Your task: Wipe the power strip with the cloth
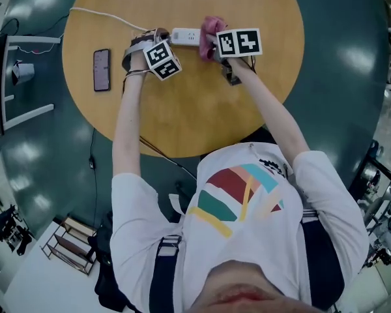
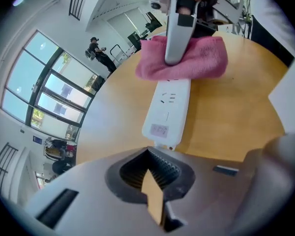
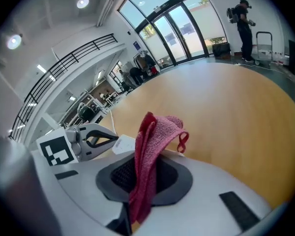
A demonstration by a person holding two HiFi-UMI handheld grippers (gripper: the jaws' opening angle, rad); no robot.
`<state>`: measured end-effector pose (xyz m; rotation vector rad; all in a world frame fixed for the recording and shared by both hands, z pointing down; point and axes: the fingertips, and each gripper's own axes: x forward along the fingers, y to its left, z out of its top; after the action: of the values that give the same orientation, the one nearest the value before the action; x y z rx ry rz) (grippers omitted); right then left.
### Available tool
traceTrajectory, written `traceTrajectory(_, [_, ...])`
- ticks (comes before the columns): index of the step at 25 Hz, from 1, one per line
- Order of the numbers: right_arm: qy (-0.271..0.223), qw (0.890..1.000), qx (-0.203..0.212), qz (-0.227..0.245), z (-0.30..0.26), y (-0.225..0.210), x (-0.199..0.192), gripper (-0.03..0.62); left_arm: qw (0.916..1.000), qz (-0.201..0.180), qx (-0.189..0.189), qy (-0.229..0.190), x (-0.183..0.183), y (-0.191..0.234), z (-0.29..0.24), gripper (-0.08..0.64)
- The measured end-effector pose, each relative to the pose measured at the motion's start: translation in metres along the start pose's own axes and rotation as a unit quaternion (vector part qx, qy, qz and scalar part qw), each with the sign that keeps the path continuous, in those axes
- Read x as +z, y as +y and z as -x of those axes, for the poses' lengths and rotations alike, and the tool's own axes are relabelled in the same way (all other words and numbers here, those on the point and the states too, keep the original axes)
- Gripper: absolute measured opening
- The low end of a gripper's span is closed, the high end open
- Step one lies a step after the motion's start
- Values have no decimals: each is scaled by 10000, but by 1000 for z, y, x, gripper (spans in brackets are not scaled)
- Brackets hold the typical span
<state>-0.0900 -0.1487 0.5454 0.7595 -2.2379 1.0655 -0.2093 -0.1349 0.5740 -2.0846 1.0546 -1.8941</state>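
Right hand-held gripper (image 3: 143, 156): it's clamping the pink cloth (image 3: 156, 134), with folds bunching up out of the closed jaws.
Cloth: it's lying across the far end of the power strip (image 2: 168, 109), covering that end (the near sockets are showing bare).
Power strip: it's lying flat on the round wooden worktop (image 1: 182, 103), towards the far edge, between the two grippers.
Left hand-held gripper (image 2: 150, 152): its jaws are sitting drawn together, tips just at the strip's near end, nothing showing between them.
Cable (image 1: 104, 15): white, it's trailing from the strip off towards the worktop's left edge.
Phone (image 1: 101, 69): it's lying well apart on the left.
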Motion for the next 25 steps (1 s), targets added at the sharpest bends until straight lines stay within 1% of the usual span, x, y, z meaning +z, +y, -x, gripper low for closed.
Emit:
traceTrajectory(3, [-79, 9997, -166, -173, 26, -32, -8, 40, 9999, -18, -72, 97, 2, -2, 1, 40])
traceTrajectory(6, [-162, 9988, -278, -356, 45, -55, -12, 40, 9997, 36, -135, 175, 4, 0, 2, 40])
traceTrajectory(8, [-115, 9985, -479, -254, 51, -68, -17, 40, 9995, 134, -184, 223, 6, 0, 1, 40])
traceTrajectory(10, [-99, 9978, -640, -145, 57, -78, -24, 40, 9988, 363, -241, 236, 8, 0, 2, 40])
traceTrajectory(11, [-161, 9977, -652, -131, 61, -79, -27, 40, 9984, 464, -256, 218, 9, 1, 3, 40])
traceTrajectory(13, [-386, 9977, -559, -48, 71, -72, -28, 40, 9982, 521, -250, 163, 11, 1, 4, 40])
traceTrajectory(15, [-554, 9974, -348, 317, 76, -54, -28, 39, 9985, 480, -253, 101, 12, 1, 4, 40])
traceTrajectory(17, [-586, 9934, -6, 985, 73, -25, -27, 40, 9989, 361, -298, 9, 10, 1, 2, 40])
traceTrajectory(18, [-545, 9889, 152, 1377, 70, -9, -27, 40, 9991, 300, -310, -42, 7, 1, 0, 40])
traceTrajectory(20, [-391, 9752, 332, 2154, 62, 17, -26, 40, 9991, 323, -273, -99, -1, 5, -1, 40])
traceTrajectory(22, [-235, 9587, 437, 2802, 50, 35, -24, 40, 9988, 430, -215, -130, -8, 11, 0, 40])
traceTrajectory(25, [-33, 9350, 741, 3468, 28, 61, -19, 40, 9989, 357, -213, -194, -15, 11, -2, 40])
